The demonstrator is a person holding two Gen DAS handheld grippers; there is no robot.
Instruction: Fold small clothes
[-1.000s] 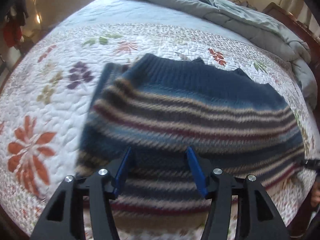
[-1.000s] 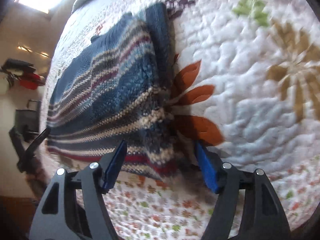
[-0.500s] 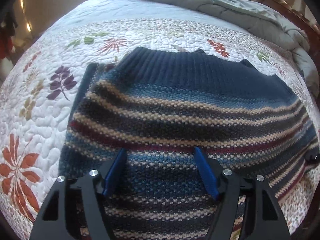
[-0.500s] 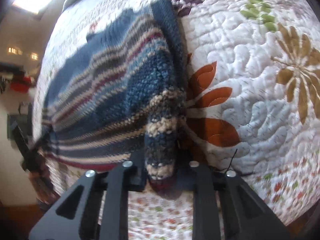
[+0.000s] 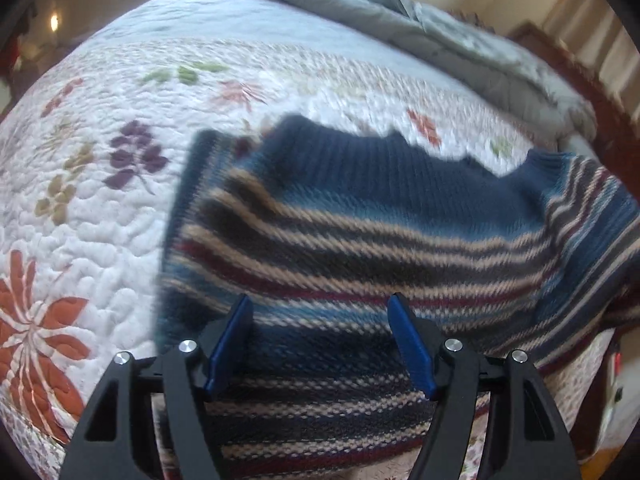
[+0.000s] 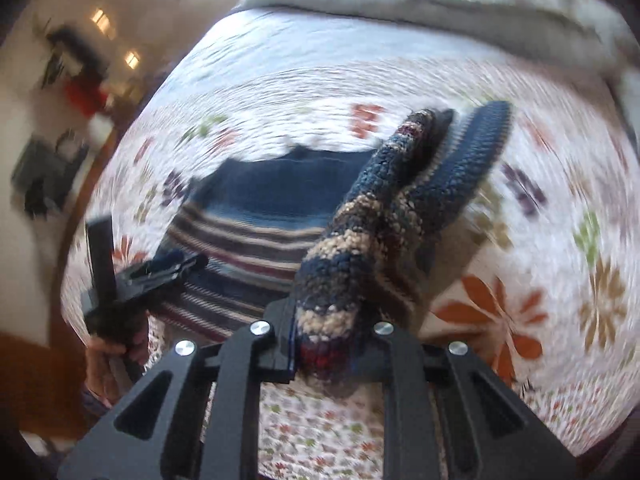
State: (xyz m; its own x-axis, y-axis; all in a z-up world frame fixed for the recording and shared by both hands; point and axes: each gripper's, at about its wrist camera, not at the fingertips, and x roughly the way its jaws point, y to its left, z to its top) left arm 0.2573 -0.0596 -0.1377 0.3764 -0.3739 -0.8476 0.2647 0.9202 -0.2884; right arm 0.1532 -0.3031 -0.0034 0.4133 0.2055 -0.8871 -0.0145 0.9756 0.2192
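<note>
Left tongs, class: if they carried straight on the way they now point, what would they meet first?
Most likely the striped sweater on the quilt: the open left tongs point down at its striped body, nothing between. Depth is unclear.

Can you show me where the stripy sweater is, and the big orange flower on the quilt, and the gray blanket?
stripy sweater [image 5: 360, 240]: left wrist view, middle of its striped body.
big orange flower [image 5: 36, 344]: left wrist view, petals at the quilt's left edge.
gray blanket [image 5: 460, 36]: left wrist view, a rumpled fold at the far side.
</note>
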